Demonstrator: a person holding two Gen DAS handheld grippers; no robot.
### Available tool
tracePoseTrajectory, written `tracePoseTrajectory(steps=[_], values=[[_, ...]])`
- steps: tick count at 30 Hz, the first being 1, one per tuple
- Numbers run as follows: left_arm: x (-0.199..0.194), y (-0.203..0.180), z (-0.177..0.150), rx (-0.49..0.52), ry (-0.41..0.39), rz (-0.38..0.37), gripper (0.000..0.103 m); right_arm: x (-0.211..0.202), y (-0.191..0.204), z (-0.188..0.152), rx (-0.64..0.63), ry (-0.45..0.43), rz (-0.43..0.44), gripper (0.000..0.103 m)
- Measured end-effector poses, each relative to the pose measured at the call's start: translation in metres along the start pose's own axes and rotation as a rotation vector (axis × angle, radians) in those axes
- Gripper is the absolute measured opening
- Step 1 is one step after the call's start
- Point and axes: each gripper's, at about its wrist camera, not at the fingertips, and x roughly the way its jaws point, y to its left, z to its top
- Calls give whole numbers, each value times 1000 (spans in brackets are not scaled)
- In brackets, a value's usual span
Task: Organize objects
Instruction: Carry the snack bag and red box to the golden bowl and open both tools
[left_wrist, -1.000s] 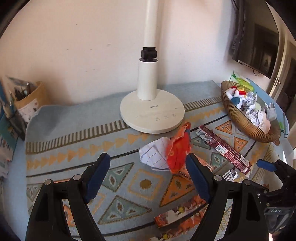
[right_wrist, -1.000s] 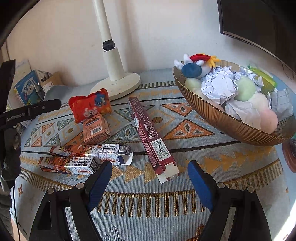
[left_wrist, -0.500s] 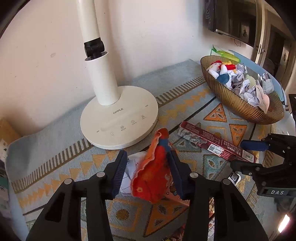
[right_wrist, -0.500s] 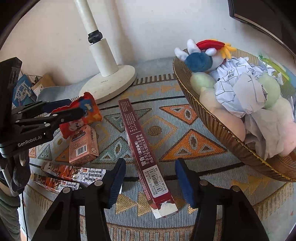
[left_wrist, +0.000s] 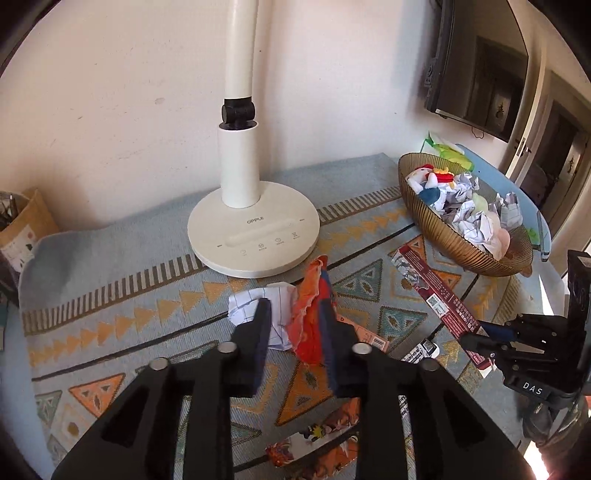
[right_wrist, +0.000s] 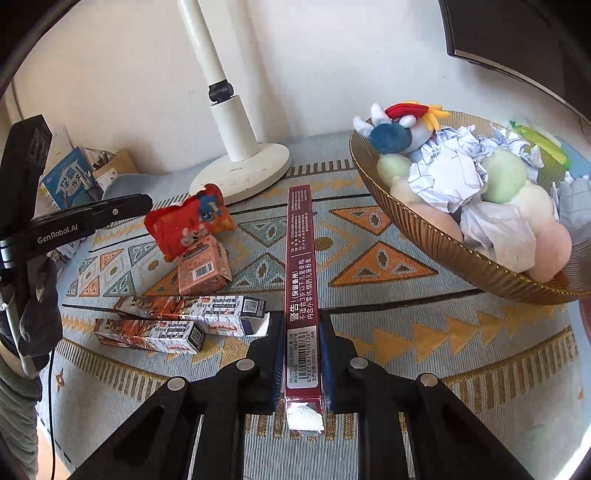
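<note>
My left gripper (left_wrist: 295, 325) is shut on a red-orange snack packet (left_wrist: 314, 314) and a crumpled white paper (left_wrist: 266, 306) in front of the lamp base. The packet (right_wrist: 188, 221) also shows in the right wrist view. My right gripper (right_wrist: 299, 343) is shut on the near end of a long dark-red box (right_wrist: 299, 258), which points away from me over the patterned mat (right_wrist: 388, 332). That box (left_wrist: 439, 291) and the right gripper (left_wrist: 491, 336) show at the right of the left wrist view.
A white lamp (left_wrist: 251, 229) stands at the back. A brown ribbed bowl (right_wrist: 461, 254) of crumpled paper and soft toys sits at right. A pink carton (right_wrist: 203, 269) and two long printed boxes (right_wrist: 184, 314) lie left. Books and a pen holder (right_wrist: 74, 177) stand at far left.
Both grippers have closed: the left on the red packet and paper, the right on the end of the dark-red box. The box now lines up straight between the right fingers.
</note>
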Motion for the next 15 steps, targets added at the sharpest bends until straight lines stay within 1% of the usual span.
tracePoseTrajectory(steps=[1,2,3,4,5,6,7,8,9,10,11,12,14,15], values=[[1,-1,0,-5,-6,-11,54,2,-2,-2,7,10,2,17],[4,-5,1,9,-14,-15,71,6,-4,-3,15,23,2,17],[7,-11,2,35,-20,1,85,9,-5,-4,22,42,-2,17],[13,-18,3,64,-15,24,87,9,-6,-3,27,43,3,17],[21,-24,4,90,10,28,86,8,-7,-2,31,32,16,17],[31,-29,5,106,44,30,78,7,-9,-2,35,31,29,16],[40,-34,5,121,75,52,68,7,-11,-2,44,34,35,16],[50,-39,4,143,108,76,45,8,-13,-2,53,35,38,16],[57,-43,2,163,131,102,40,7,-15,-2,61,33,43,16],[62,-47,-1,186,133,134,38,6,-17,-2,66,30,48,16],[63,-50,-4,203,132,146,30,6,-17,-2,69,27,52,16],[59,-51,-5,206,119,134,23,6,-17,-2,68,26,55,16],[53,-49,-5,186,105,99,21,5,-15,-2,58,24,59,16],[51,-49,-6,180,95,99,20,5,-13,-2,52,24,57,16]])
